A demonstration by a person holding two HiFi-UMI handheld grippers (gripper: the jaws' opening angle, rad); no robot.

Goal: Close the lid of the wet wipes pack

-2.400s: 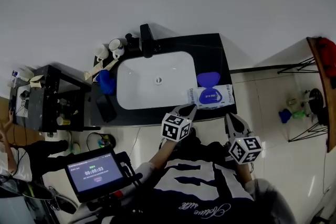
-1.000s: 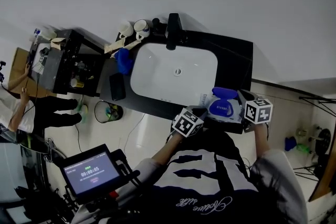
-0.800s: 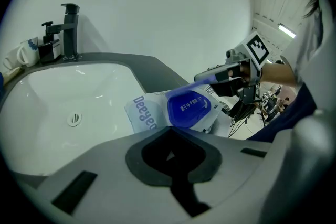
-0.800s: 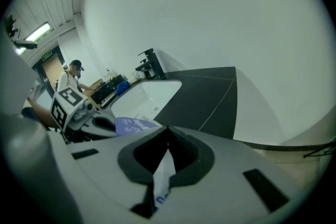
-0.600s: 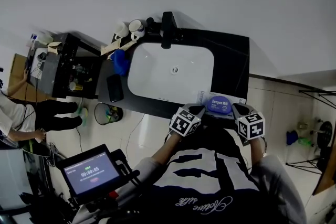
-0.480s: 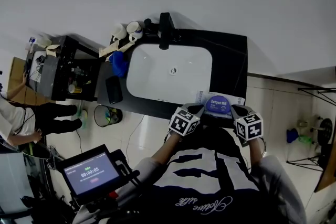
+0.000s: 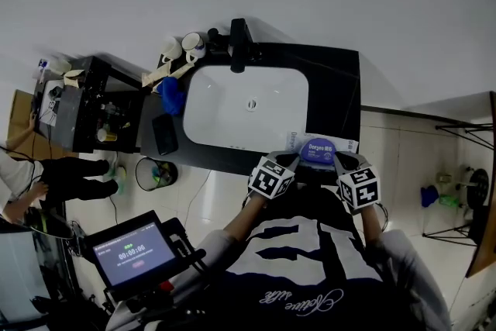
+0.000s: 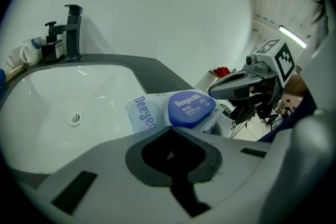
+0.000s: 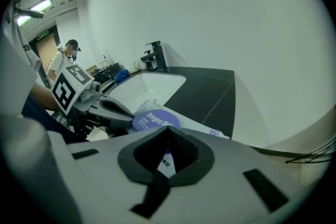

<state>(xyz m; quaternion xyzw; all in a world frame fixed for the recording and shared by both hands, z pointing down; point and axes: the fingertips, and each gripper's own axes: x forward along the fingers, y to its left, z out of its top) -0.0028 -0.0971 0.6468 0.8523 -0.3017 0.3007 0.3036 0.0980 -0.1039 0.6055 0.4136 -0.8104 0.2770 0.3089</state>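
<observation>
The wet wipes pack (image 7: 304,143) lies at the front right of the black counter (image 7: 335,93), beside the sink. Its round blue lid (image 7: 318,149) lies flat on the pack. My left gripper (image 7: 289,160) is shut, its tip at the pack's left front edge. My right gripper (image 7: 340,160) is shut too, just right of the lid. In the left gripper view the lid (image 8: 191,108) sits just past my own shut jaws, with the right gripper (image 8: 237,85) beyond it. The right gripper view shows the lid (image 9: 155,121) and the left gripper (image 9: 107,107) beside it.
A white sink basin (image 7: 248,108) fills the counter's middle, with a black faucet (image 7: 238,43) behind it. Two mugs (image 7: 180,47), a blue object (image 7: 170,95) and a dark phone (image 7: 163,134) sit at the left. A black shelf unit (image 7: 85,112) stands further left.
The blue lid stood raised at first and now lies flat on the pack. Both grippers came forward to the pack's front edge, the right one passing over the lid.
</observation>
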